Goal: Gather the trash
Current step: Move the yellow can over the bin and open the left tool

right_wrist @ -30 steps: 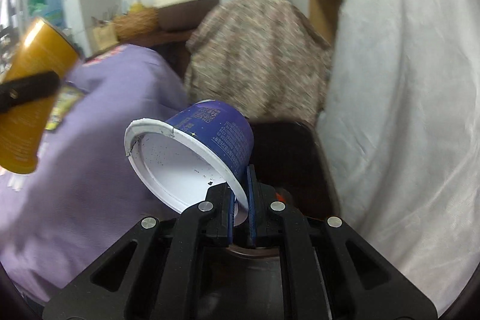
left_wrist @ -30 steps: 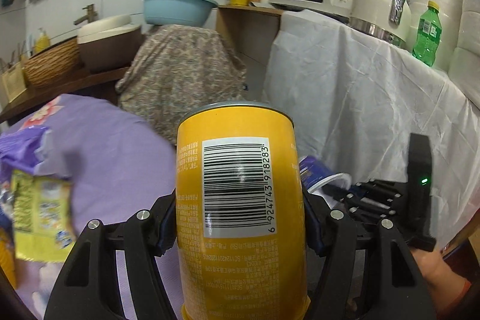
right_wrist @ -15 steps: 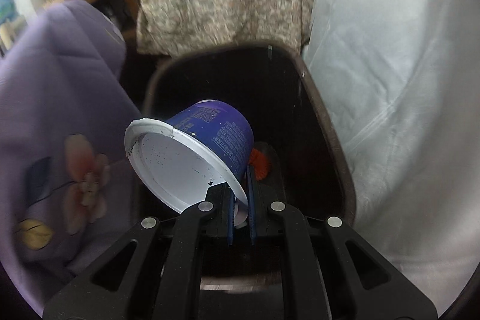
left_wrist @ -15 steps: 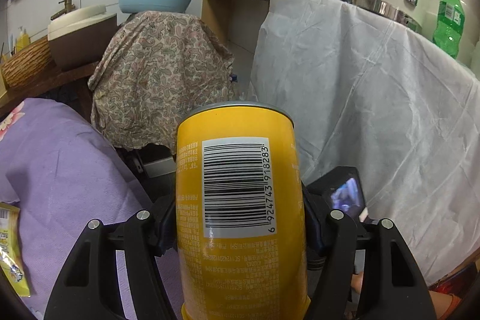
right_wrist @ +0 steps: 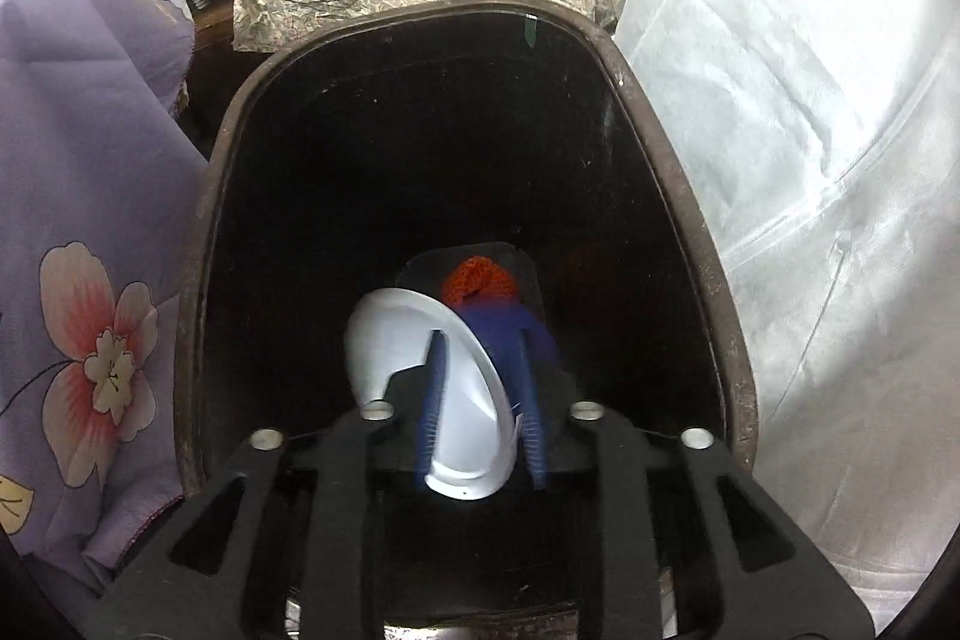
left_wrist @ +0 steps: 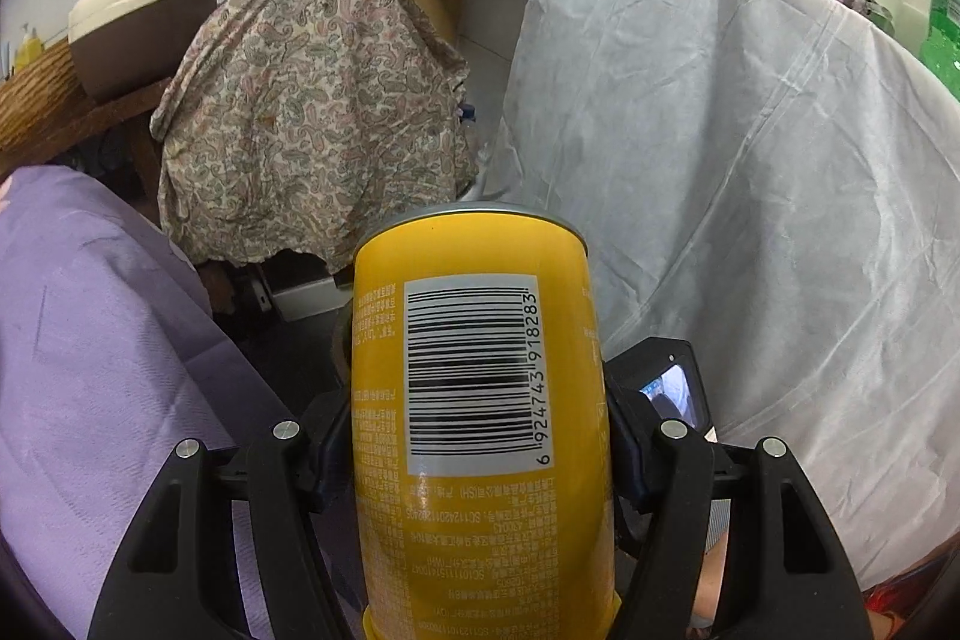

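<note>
Right gripper (right_wrist: 480,400) opening — blue cup (right_wrist: 456,382) between jaws, over bin (right_wrist: 204,220).

The left gripper (left_wrist: 477,436) was matte black plastic, with two broad angled arms carrying silver round screws and cut-out slots. The right gripper (right_wrist: 480,403) had the same black build and silver screws, with ribbed blue pads (right_wrist: 433,400) lining its fingers. Its jaws were opening.
</note>
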Action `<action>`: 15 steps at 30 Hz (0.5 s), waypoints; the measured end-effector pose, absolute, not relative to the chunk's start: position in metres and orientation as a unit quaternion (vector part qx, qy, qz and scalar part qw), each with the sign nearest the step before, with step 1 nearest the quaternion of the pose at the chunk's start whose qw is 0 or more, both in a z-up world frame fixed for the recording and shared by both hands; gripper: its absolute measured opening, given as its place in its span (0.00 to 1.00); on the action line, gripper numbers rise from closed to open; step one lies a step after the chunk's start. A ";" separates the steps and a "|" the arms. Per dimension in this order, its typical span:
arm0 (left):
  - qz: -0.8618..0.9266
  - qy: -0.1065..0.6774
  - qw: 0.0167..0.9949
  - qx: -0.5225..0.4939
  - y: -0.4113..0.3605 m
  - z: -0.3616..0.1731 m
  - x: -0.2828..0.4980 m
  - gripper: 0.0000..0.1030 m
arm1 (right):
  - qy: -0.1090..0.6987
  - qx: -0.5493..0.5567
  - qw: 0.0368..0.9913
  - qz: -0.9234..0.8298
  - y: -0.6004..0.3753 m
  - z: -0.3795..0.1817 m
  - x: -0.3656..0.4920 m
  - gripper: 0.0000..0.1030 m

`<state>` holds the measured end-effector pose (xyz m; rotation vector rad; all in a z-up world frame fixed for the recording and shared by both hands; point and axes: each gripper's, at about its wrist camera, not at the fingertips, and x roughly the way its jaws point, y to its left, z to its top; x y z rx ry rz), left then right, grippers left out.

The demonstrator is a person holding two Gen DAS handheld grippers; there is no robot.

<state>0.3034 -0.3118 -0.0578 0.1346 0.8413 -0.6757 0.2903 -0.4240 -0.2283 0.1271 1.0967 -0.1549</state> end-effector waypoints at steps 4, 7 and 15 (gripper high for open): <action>-0.318 0.416 0.850 0.057 -0.317 -0.067 0.312 0.64 | 0.511 0.052 0.855 -0.074 -0.424 -0.225 0.289 0.33; -0.313 0.421 0.849 0.064 -0.323 -0.071 0.318 0.64 | 0.504 0.050 0.859 -0.076 -0.425 -0.222 0.286 0.33; -0.303 0.461 0.832 0.064 -0.343 -0.093 0.338 0.64 | 0.495 0.069 0.863 -0.079 -0.432 -0.218 0.261 0.33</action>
